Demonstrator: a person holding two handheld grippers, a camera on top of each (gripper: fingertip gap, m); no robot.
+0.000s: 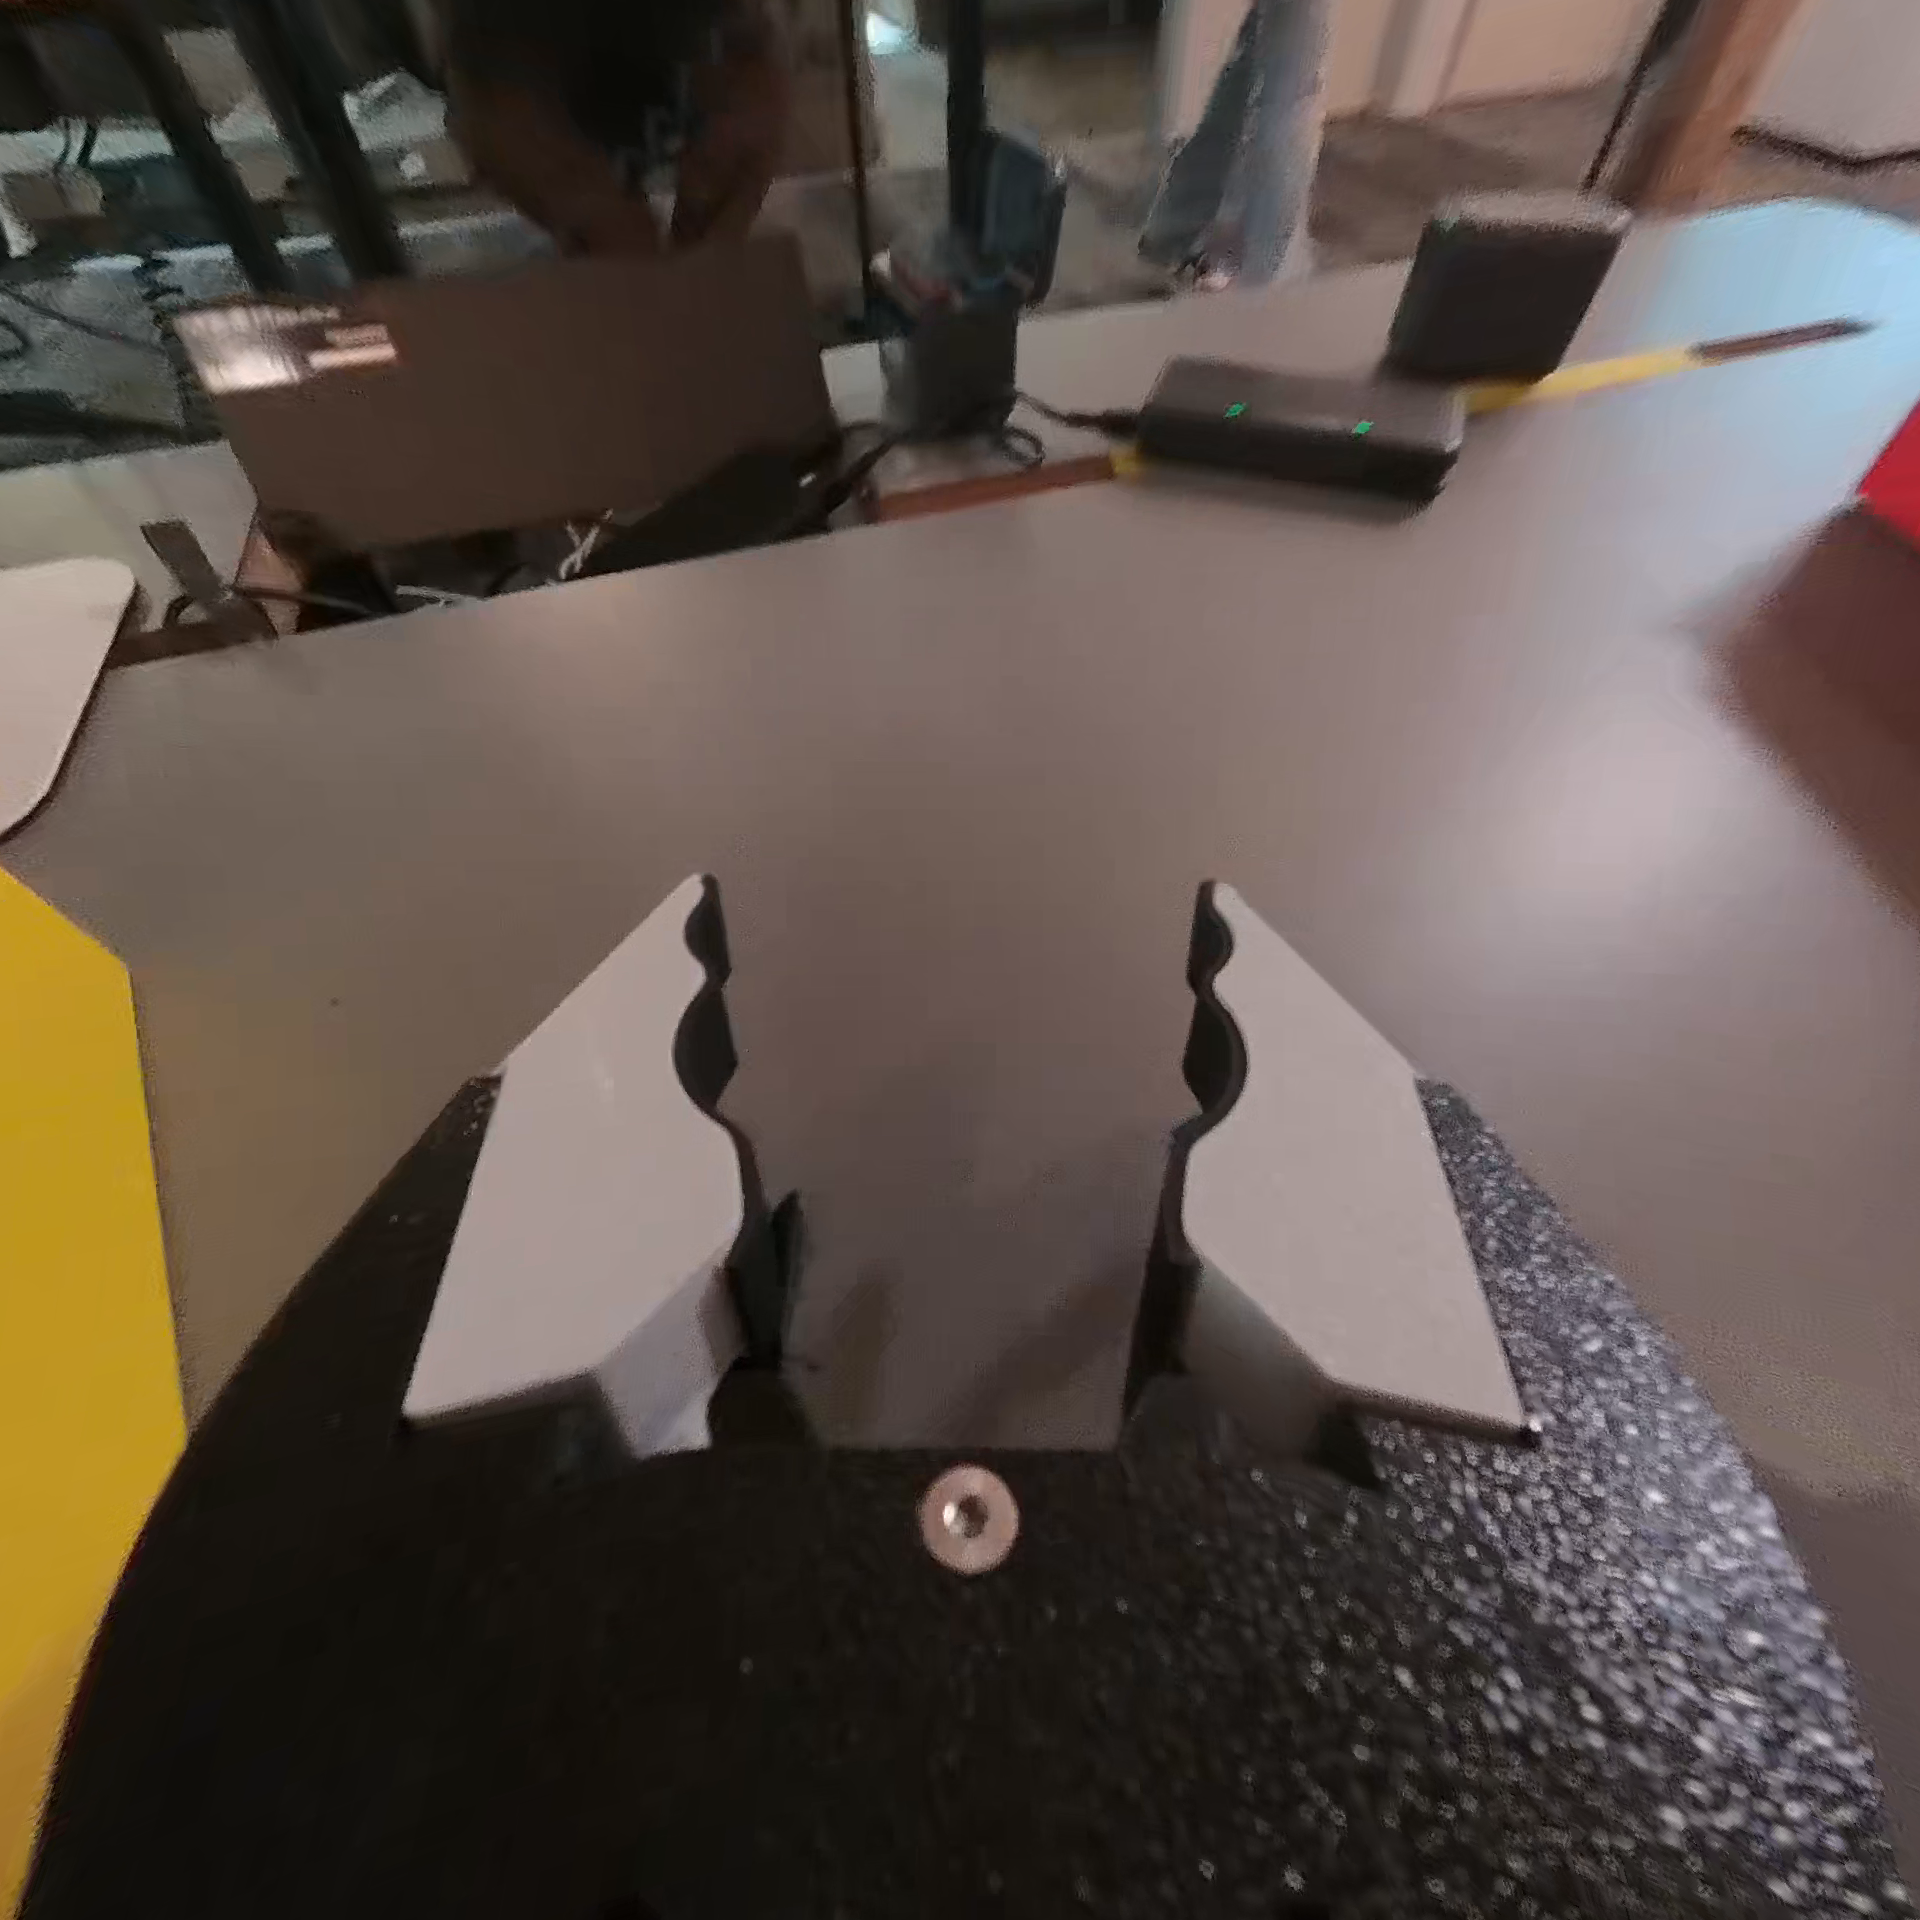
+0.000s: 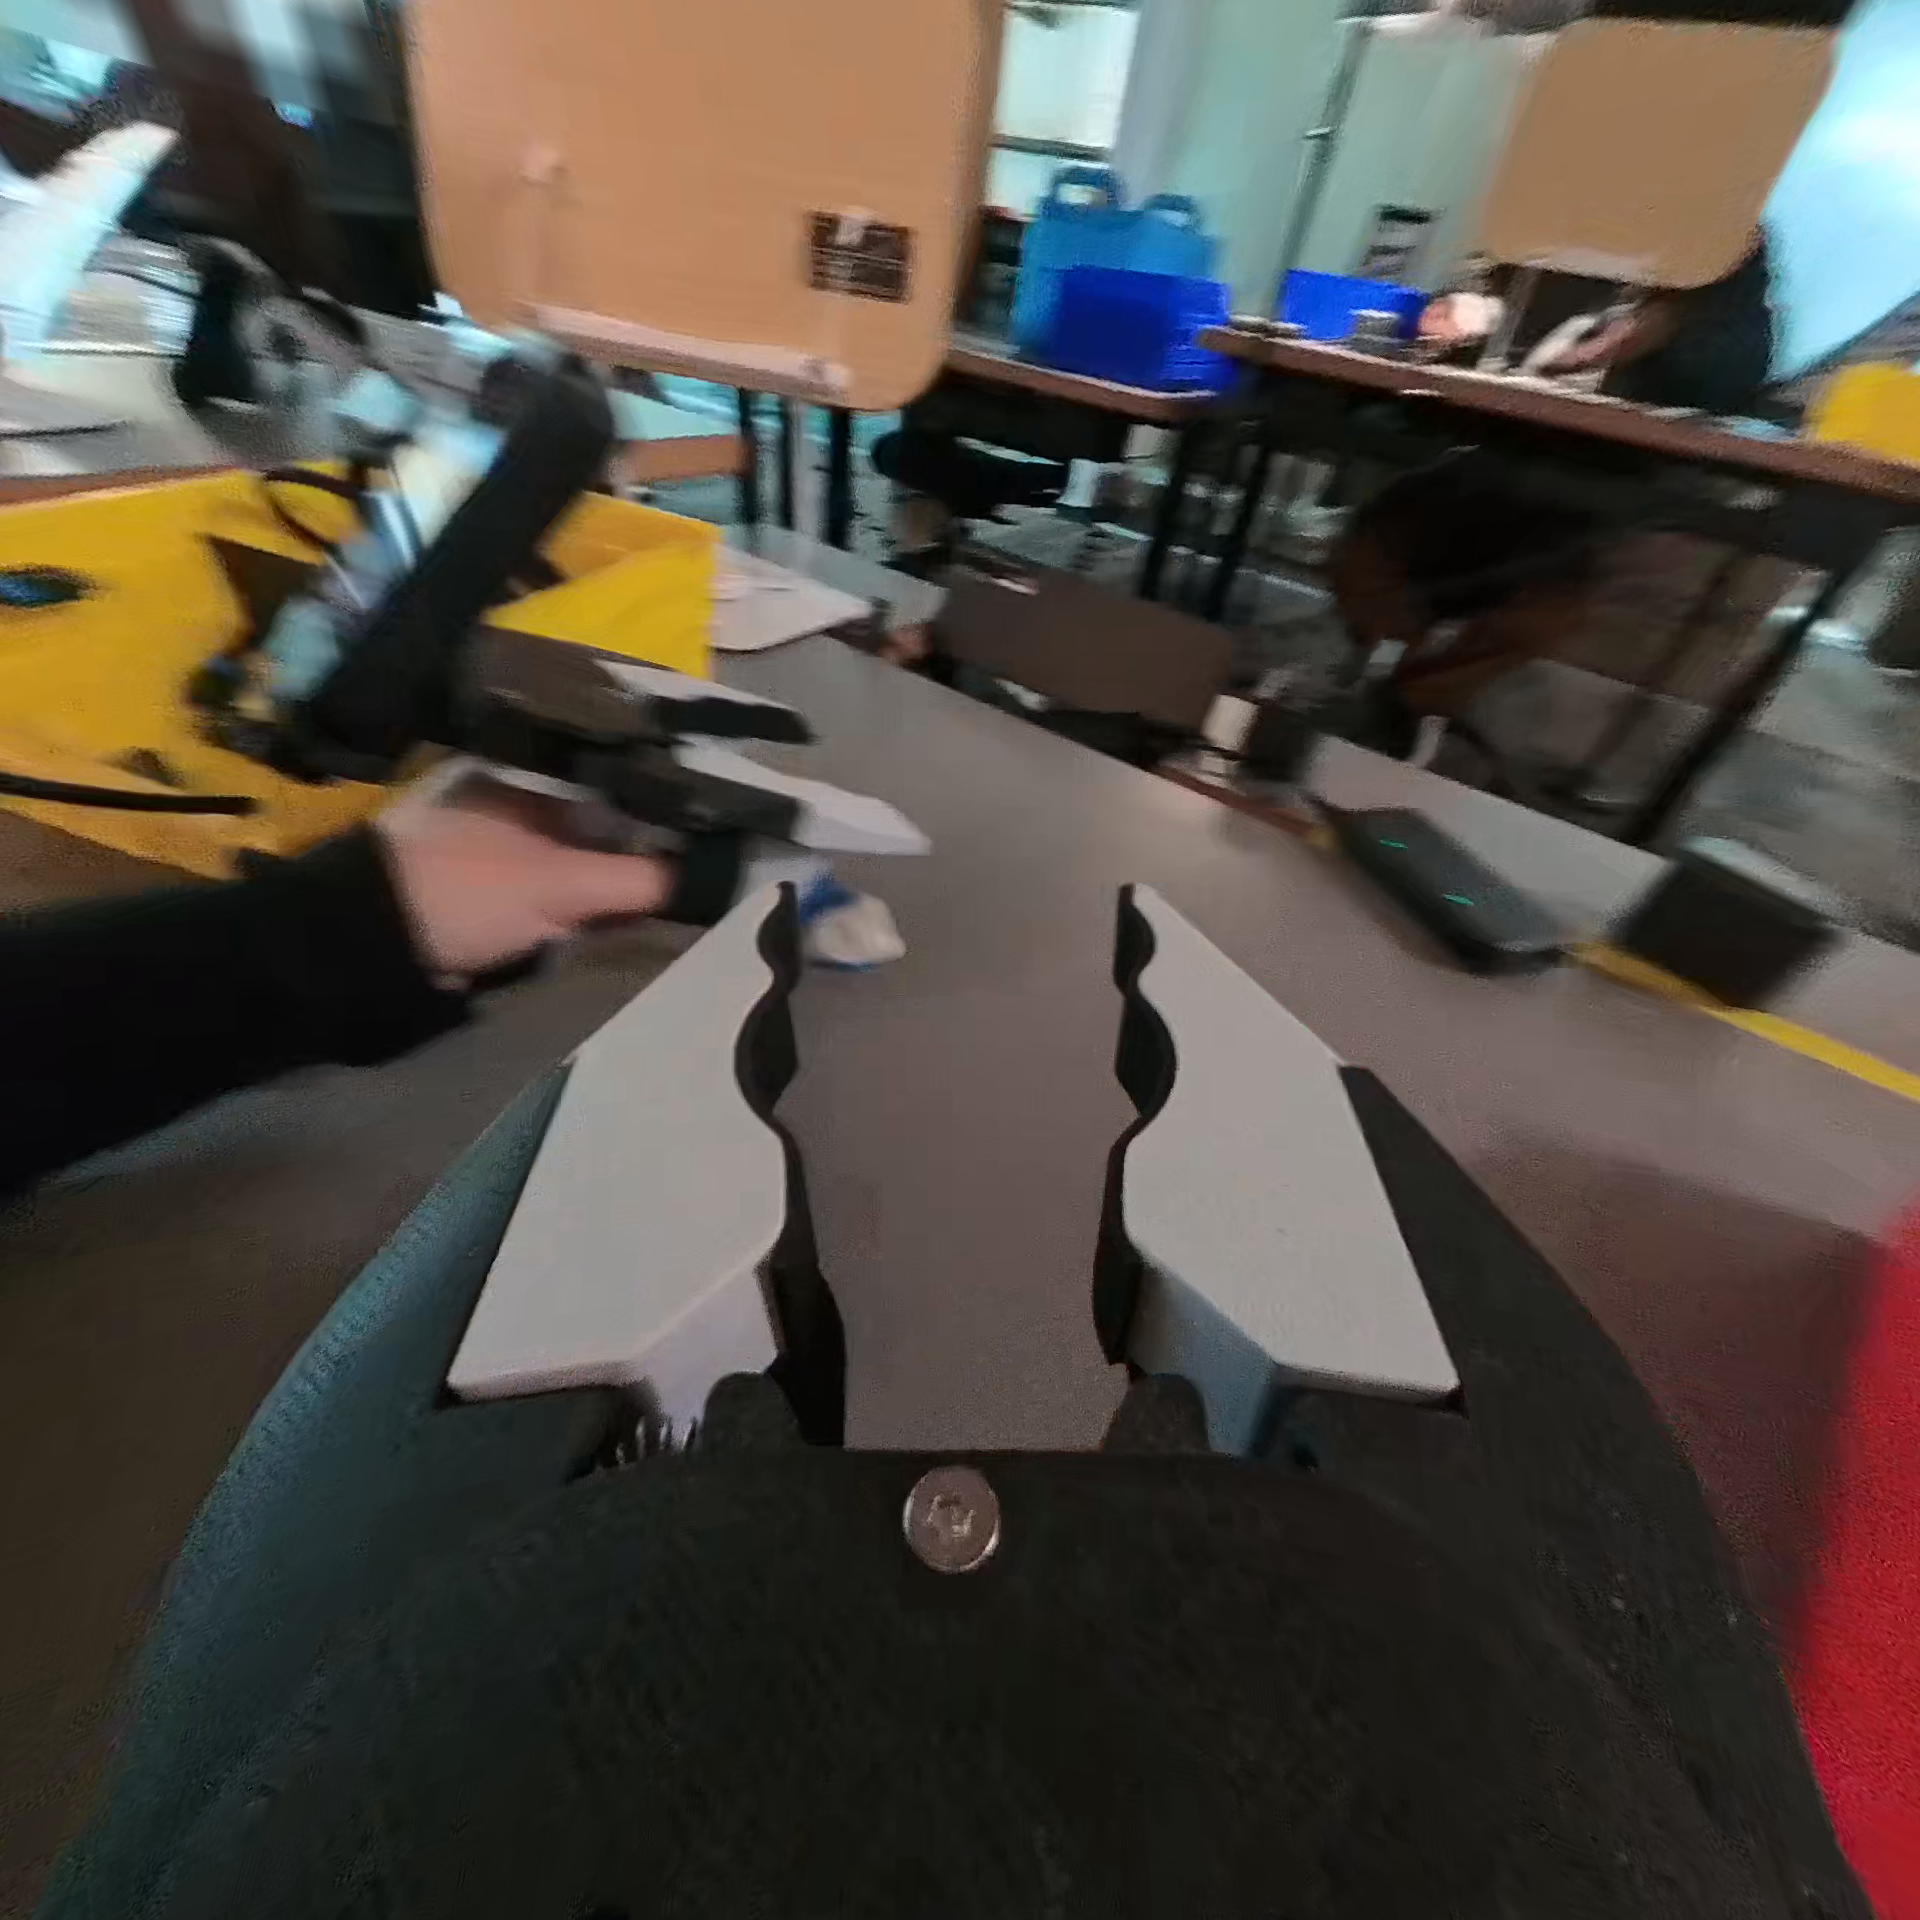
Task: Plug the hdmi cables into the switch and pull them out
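My left gripper (image 1: 956, 894) is open wide with nothing between its fingers, above bare grey table (image 1: 935, 707). My right gripper (image 2: 951, 899) is open and empty over the same table (image 2: 987, 810). The black switch box with green lights (image 1: 1304, 436) lies far off at the table's back right; it also shows in the right wrist view (image 2: 1439, 883) at the right. A black block (image 1: 1496, 296) stands behind it. The left gripper also shows in the right wrist view (image 2: 821, 774), held by a hand (image 2: 509, 904), its fingers apart. No HDMI cable is clearly in view.
A small white and blue object (image 2: 852, 925) lies on the table just past my right gripper's left finger. A yellow bin (image 2: 613, 592) stands at the left, a red thing (image 2: 1870, 1558) at the right. A yellow strip (image 2: 1745, 1029) runs along the table. A pen holder (image 1: 951, 364) stands at the back edge.
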